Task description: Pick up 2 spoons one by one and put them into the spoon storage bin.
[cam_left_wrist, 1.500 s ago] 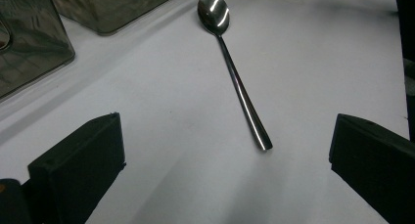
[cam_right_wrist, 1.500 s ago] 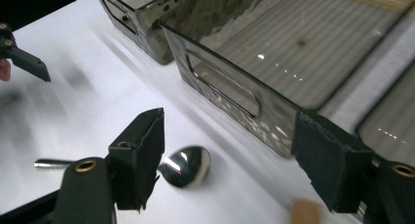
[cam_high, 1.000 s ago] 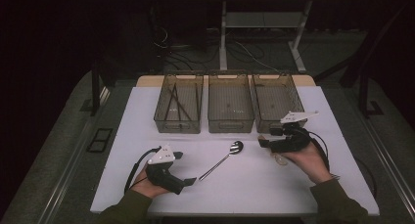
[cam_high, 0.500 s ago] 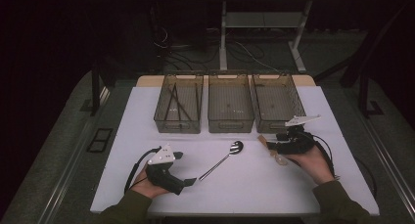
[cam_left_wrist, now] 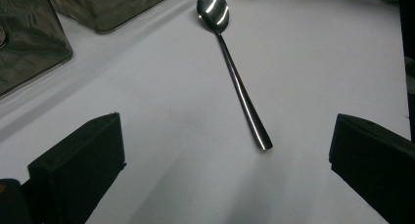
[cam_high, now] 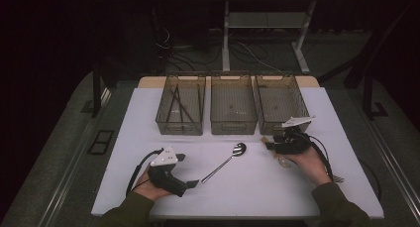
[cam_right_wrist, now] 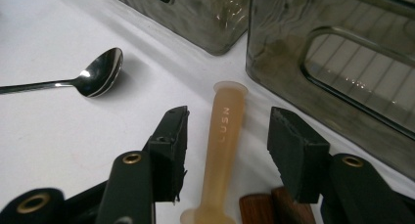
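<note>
So the right gripper (cam_right_wrist: 227,150) has its jaws straddling a tan plastic utensil handle (cam_right_wrist: 222,150) lying flat on the white table (cam_high: 148,113). They've just been closing in on it, but there's a gap on both sides, so no pinch yet. Brown wooden pieces (cam_right_wrist: 266,207) sit right beside its lower end. The metal spoon (cam_high: 225,161) lies mid-table. The left gripper (cam_high: 190,184) rests wide open, pointed at the spoon's handle end. Three smoky bins (cam_high: 233,108) line the back.
</note>
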{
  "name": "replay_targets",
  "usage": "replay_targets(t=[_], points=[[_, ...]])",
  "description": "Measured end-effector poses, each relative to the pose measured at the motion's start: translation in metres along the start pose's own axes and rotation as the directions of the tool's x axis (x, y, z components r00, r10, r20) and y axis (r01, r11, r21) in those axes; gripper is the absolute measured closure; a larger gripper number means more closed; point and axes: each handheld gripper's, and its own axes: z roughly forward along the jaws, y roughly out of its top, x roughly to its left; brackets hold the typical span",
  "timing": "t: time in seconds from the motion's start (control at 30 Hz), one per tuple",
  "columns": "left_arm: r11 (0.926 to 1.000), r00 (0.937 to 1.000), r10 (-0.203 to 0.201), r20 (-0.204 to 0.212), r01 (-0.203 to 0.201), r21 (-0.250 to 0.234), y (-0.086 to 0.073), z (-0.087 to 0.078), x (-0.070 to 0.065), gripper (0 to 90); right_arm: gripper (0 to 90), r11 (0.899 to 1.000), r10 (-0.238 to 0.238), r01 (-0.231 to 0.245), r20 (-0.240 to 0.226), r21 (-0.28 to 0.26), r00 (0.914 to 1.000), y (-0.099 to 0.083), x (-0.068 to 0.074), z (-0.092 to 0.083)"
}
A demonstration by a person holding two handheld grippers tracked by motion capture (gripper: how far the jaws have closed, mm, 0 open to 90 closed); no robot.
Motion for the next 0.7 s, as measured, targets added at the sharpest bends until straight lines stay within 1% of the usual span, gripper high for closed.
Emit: replay_targets(t=[0.13,0.2,0.23,0.27,0.3,0.33,0.4,0.43,0.63,0.7], points=[[1.0,1.0,-0.003,0.0,0.003,-0.002,0.0,0.0,0.0,0.0,54.0,1.0,-0.015,0.015,0.013,0.008,0.9998,0.002,0.0,0.008],[1.0,1.0,-0.004,-0.001,0.004,-0.002,0.0,0.0,0.0,0.0,56.1,1.0,-0.014,0.014,0.015,0.014,0.9998,0.003,-0.001,0.01],[1.0,1.0,-0.005,-0.001,0.005,-0.003,0.0,0.0,0.0,0.0,57.0,1.0,-0.021,0.021,0.012,0.019,0.9997,0.003,-0.001,0.012],[1.0,1.0,-0.004,-0.001,0.004,-0.003,0.0,0.0,0.0,0.0,57.5,1.0,-0.015,0.015,0.01,0.021,0.9998,0.004,0.0,0.012],[1.0,1.0,-0.004,-0.001,0.004,-0.002,0.0,0.0,0.0,0.0,58.0,0.999,-0.028,0.028,0.012,0.024,0.9995,0.004,0.0,0.013],[1.0,1.0,-0.002,0.0,0.002,0.0,0.0,0.0,0.0,0.0,58.3,0.999,-0.026,0.026,0.011,0.026,0.9996,0.004,0.001,0.014],[1.0,1.0,-0.002,0.0,0.002,-0.001,0.0,0.0,0.0,0.0,60.2,0.999,-0.031,0.031,0.004,0.044,0.9995,0.004,0.002,0.016],[1.0,1.0,-0.003,-0.001,0.003,-0.002,0.0,0.0,0.0,0.0,61.3,0.998,-0.041,0.04,0.01,0.043,0.9991,0.004,0.003,0.017],[1.0,1.0,-0.004,-0.001,0.004,-0.002,0.0,0.0,0.0,0.0,66.6,0.997,-0.053,0.051,0.034,0.053,0.998,0.005,0.004,0.017],[1.0,1.0,-0.004,-0.002,0.004,-0.002,0.0,0.0,0.0,0.0,68.1,0.996,-0.071,0.068,0.044,0.051,0.9965,0.004,0.005,0.017]])
